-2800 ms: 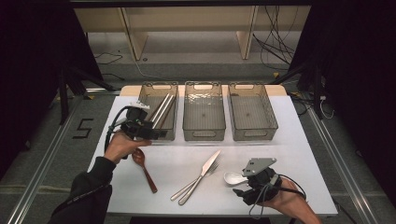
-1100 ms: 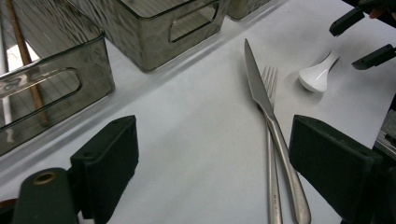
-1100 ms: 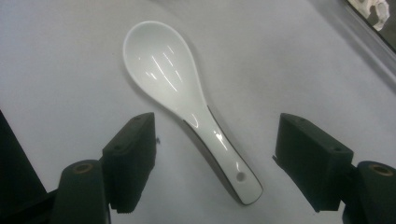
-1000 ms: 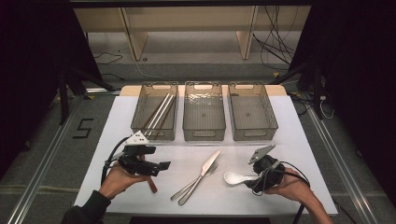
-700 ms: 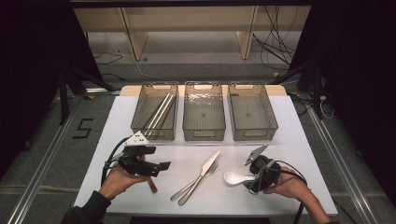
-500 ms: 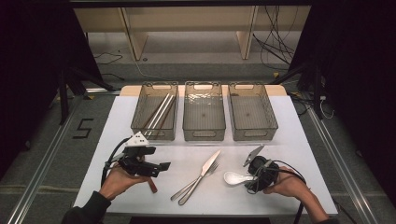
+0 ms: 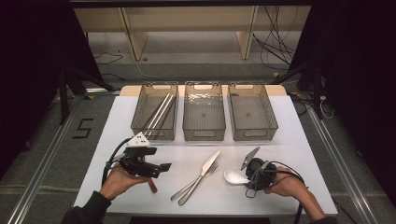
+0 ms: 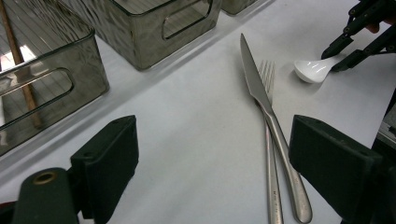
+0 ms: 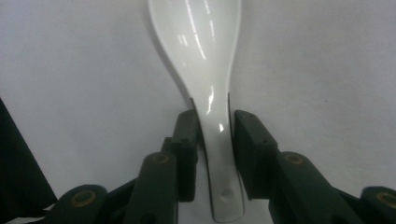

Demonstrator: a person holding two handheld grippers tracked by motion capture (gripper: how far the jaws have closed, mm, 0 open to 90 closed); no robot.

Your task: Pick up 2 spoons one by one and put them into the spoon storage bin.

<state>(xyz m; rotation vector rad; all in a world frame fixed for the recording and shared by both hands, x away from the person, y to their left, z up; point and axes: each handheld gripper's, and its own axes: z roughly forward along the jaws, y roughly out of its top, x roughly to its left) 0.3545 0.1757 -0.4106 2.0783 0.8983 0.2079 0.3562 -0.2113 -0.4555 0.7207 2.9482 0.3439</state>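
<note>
Spoon: a white spoon (image 9: pixel 205 79) lies flat on the counter (image 7: pixel 299 154), its handle between the right gripper's (image 9: pixel 214 122) fingers (image 9: pixel 187 140), its bowl straight ahead of them.
Long axis: the handle runs in line with the fingers, along their reach, so the pads face its two narrow sides and not its ends.
Right fingers: narrow, having just been closing on the handle; one pad sits against it, and on the other side a thin dark sliver may be a gap or only shadow, so a firm pinch cannot be confirmed.
Grip point: the fingers flank the handle's middle, the holed end back toward their roots.
Left fingers: the left gripper (image 8: pixel 212 154) stands wide with nothing between its fingers, hovering low above bare counter.
Nearer hand: the right one, already at the spoon (image 7: pixel 233 177); from the left fingers the spoon (image 8: pixel 314 70) lies well ahead and to the right, past a knife (image 8: pixel 266 100) and fork (image 8: pixel 270 149) lying side by side.
Bins: three clear bins (image 7: pixel 204 112) stand well beyond the right fingers across the counter; the left one holds chopsticks (image 7: pixel 159 113), the other two look bare.
Next move, as judged: finish the squeeze and lift straight up, keeping the bowl level.
</note>
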